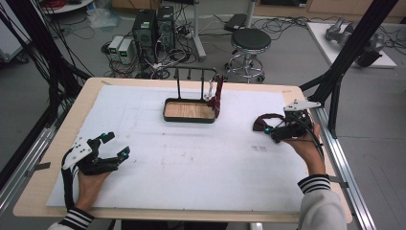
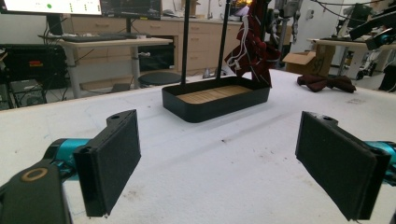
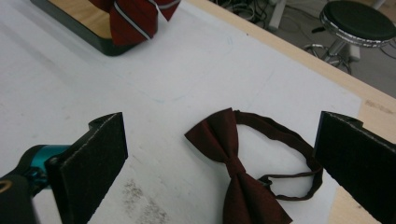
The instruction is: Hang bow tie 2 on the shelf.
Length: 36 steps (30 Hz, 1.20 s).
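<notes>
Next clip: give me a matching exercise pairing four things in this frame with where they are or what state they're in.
Things:
1. bow tie
2. striped tie
3. left hand-held gripper
4. stool

Places or states:
A. on the floor beyond the table
B. open, over bare white sheet, near side
C. hanging on the rack at the tray's right end
D. flat on the sheet between the right hand-held gripper's open jaws

Pairs: 1-D, 2-C, 3-B, 4-A

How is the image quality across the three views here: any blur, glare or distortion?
High view: soft and low in detail, even light, no glare on the white table. Left gripper view: claw pads sharp, tray clear, background bright. Right gripper view: bow tie fairly sharp, near pads slightly soft, edges stretched by the wide lens.
</notes>
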### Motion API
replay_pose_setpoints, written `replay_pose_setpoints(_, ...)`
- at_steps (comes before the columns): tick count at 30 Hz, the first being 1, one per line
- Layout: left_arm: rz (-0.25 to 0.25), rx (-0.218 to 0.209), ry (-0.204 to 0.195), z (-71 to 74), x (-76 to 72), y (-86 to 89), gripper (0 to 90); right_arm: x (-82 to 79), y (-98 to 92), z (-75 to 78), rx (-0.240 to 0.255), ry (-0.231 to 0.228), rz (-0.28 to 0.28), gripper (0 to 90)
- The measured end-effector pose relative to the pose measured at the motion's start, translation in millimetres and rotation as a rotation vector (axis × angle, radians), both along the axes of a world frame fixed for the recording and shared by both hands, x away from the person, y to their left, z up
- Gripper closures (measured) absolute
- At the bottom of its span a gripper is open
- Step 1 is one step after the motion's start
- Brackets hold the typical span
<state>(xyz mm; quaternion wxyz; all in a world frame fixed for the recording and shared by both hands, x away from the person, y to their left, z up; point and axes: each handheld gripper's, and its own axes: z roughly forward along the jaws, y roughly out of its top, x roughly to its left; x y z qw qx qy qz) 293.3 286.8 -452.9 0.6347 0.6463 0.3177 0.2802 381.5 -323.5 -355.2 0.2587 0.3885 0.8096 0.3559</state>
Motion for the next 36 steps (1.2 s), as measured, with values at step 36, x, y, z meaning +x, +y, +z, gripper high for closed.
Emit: replay_pose_setpoints(36, -0.002, 0.003, -0.003, 0.0, -0.2, -0.2, 14.3, 46.0, -19.4, -51.2, -0.268, 0.309, 0.002, 26.2)
